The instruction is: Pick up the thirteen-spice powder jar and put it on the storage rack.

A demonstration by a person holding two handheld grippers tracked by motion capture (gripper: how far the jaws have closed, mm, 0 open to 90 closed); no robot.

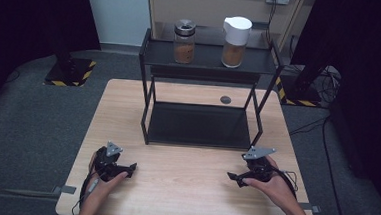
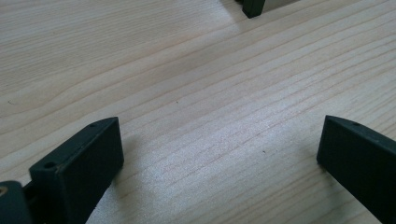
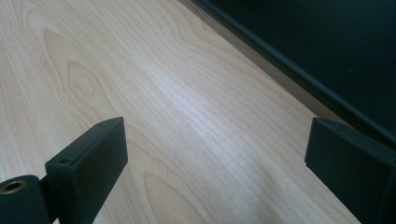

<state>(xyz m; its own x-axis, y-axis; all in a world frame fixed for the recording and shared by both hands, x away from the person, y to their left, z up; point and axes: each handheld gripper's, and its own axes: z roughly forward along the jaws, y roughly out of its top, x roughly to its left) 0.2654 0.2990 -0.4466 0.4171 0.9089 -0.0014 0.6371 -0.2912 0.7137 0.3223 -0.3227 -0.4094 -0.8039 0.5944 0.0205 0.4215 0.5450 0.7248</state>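
Note:
My left gripper (image 1: 130, 170) rests low over the pale wooden table (image 1: 183, 187) at the front left, held in a hand. In the left gripper view its jaws (image 2: 219, 140) stand wide apart over bare wood: open. At the front right, my right gripper (image 1: 231, 178) is held in the other hand and points toward the table's middle. Its jaws (image 3: 215, 140) are also open, with nothing but wood grain between them. A glass jar with a dark lid (image 1: 184, 42) and a white-lidded jar (image 1: 235, 37), both holding brown contents, stand on the upper shelf.
A black two-level metal rack (image 1: 151, 60) stands at the table's back half. Its lower tray (image 1: 200, 124) is bare, and its dark edge (image 3: 289, 65) runs just beyond my right gripper. A rack foot (image 2: 253, 7) lies ahead of the left gripper. A small dark disc (image 1: 225, 99) lies behind the tray.

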